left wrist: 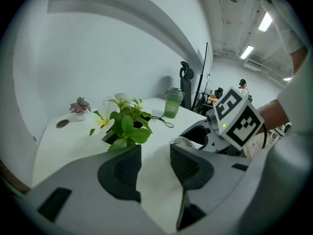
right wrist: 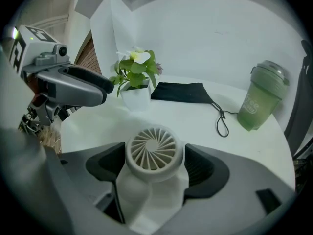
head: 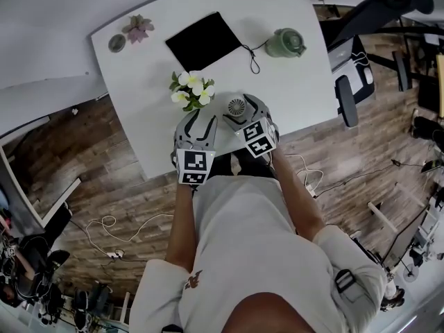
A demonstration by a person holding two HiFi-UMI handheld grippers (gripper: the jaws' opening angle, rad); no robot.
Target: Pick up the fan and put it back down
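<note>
A small white fan with a round grille stands on the white table near its front edge. In the right gripper view the fan fills the space between my right gripper's jaws. They stand wide, with a thin gap on each side of the fan's head, so the right gripper is open around it. My left gripper hovers just left of the fan, open and empty, with bare tabletop showing between its pads. From its view the fan peeks out behind the right finger.
A potted plant with white flowers stands just behind the left gripper. Farther back lie a black pouch with a cord, a green lidded cup, a small pink plant and a round dish. Office chairs stand right of the table.
</note>
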